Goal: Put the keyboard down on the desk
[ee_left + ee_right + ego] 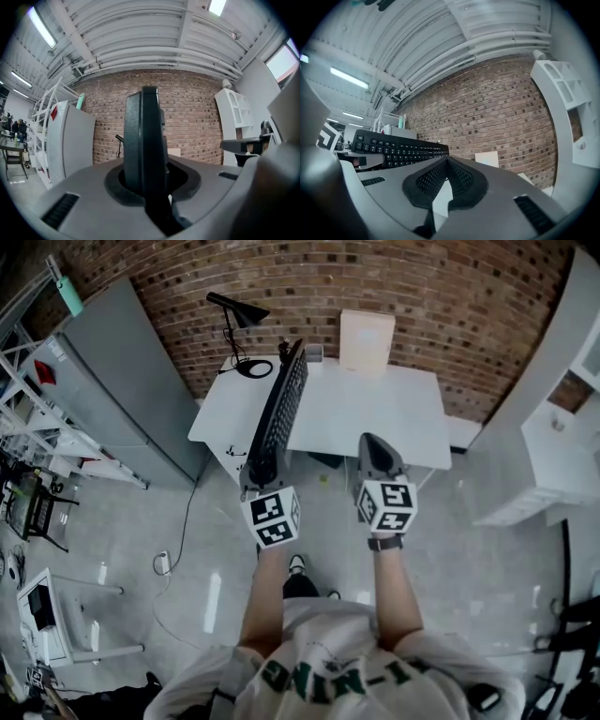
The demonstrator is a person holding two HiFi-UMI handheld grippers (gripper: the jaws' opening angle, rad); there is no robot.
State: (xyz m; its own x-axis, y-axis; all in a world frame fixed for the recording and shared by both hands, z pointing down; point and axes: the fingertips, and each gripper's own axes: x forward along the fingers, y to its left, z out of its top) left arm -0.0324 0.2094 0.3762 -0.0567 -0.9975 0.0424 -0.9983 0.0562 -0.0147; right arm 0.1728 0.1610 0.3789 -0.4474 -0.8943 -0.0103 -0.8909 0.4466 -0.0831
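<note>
The white rectangular desk (375, 418) stands against the brick wall just ahead of you, and most of its top is bare, so there is room to lay something long and flat. The black full-size keyboard (279, 413) is not lying there yet. It stands on its long edge, keys facing your right side, reaching from your left hand out over the left part of the desk. You hold it by one short end, so I judge it must be rolled flat before you let go.

The pale cardboard box (367, 339) sits at the back edge and the black desk lamp (240, 311) in the back left corner. Both leave the middle free.

Your left gripper (261, 470) is clamped on the keyboard's near end. Your right gripper (378, 454) hangs beside it with its fingertips together on nothing, free to steady the keyboard's far side.
</note>
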